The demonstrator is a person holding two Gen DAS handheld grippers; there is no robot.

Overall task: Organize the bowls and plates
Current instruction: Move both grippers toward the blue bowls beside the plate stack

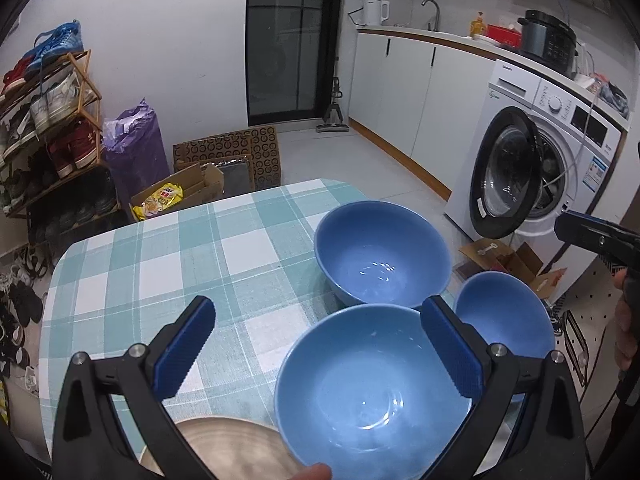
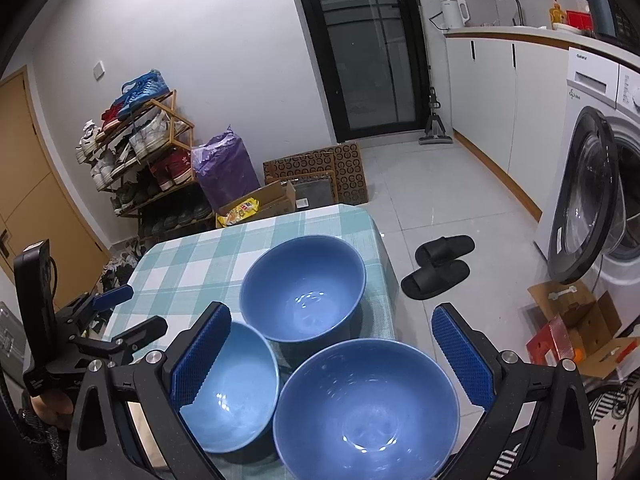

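Observation:
Three blue bowls stand on the checked tablecloth [image 1: 160, 264]. In the left wrist view the far bowl [image 1: 382, 252] is at the table's right edge, a near bowl [image 1: 372, 392] lies below my open left gripper [image 1: 318, 344], and a third bowl [image 1: 504, 312] is to the right. A beige plate [image 1: 224, 448] shows at the bottom. In the right wrist view my open right gripper [image 2: 332, 350] hovers over the nearest bowl [image 2: 366, 408], with a lighter bowl [image 2: 236, 392] by its left finger and the far bowl [image 2: 304, 286] behind. Both grippers are empty.
A washing machine [image 1: 532, 168] with its door open stands right of the table. Cardboard boxes [image 2: 576, 328] and black slippers [image 2: 440, 264] lie on the floor. A shoe rack [image 2: 140, 152] and a purple bag [image 2: 224, 168] stand beyond the table. The left gripper shows in the right wrist view [image 2: 116, 312].

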